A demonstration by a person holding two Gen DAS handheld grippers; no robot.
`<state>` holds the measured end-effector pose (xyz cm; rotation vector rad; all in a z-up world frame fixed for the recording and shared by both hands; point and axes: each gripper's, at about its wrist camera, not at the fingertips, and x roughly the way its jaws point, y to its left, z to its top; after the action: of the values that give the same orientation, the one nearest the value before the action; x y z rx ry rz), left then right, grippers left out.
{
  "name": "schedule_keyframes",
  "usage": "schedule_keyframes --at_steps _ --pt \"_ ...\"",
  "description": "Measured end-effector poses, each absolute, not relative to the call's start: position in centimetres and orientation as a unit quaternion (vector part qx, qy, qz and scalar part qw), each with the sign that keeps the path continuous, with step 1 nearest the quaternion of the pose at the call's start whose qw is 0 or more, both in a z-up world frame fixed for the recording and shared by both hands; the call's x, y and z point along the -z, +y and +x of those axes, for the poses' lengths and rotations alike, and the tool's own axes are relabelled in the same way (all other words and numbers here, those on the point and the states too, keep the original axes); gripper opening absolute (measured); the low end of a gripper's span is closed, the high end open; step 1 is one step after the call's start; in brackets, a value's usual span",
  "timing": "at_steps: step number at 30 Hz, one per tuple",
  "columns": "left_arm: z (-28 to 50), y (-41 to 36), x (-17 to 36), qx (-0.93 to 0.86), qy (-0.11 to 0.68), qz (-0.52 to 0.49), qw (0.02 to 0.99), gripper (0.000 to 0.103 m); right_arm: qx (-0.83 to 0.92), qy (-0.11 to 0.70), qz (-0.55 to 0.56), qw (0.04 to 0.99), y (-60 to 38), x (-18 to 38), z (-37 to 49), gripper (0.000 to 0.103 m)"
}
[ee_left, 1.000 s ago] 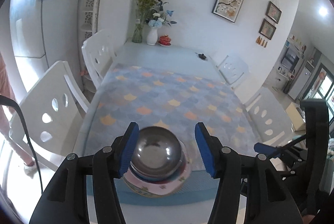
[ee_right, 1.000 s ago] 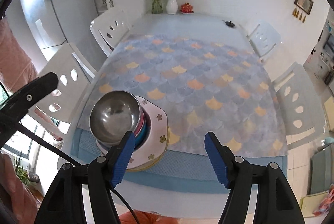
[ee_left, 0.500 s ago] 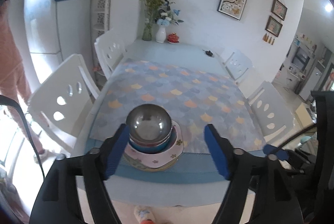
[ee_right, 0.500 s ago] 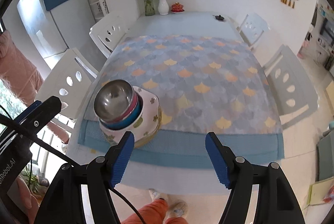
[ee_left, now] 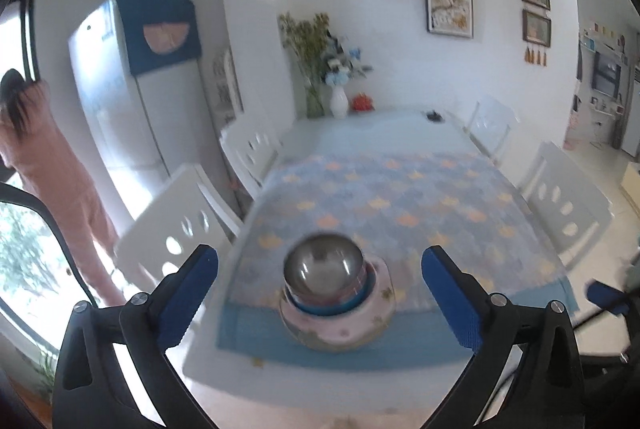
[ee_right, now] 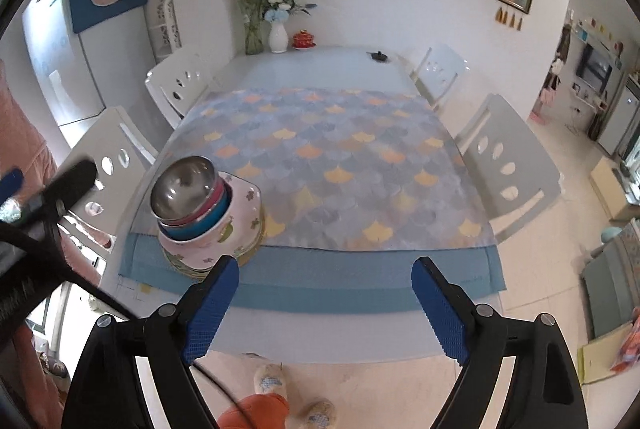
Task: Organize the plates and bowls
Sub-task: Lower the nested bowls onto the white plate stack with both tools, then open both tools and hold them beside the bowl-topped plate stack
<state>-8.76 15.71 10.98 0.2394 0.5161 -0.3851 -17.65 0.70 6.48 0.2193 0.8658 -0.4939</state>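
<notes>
Stacking looks done: bowls (ee_right: 190, 197) nested on plates (ee_right: 244, 249) ahead of both wide, empty grippers (ee_left: 320, 303) (ee_right: 325, 303), so next probably just backing away.

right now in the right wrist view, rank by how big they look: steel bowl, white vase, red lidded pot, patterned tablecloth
1. patterned tablecloth
2. steel bowl
3. white vase
4. red lidded pot

The bowl sits far nearer the camera than the vase and pot at the far end, so its true size against theirs is unsure.
</notes>
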Motion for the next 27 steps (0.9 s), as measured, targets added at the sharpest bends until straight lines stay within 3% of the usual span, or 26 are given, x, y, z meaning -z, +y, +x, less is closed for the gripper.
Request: schedule_keyframes --at_steps 27 --pt "1.1 16.3 -10.5 0.221 0.260 0.135 0.930 0.102 0.261 0.461 0.100 0.842 2.3 -4.4 -6.0 0.086"
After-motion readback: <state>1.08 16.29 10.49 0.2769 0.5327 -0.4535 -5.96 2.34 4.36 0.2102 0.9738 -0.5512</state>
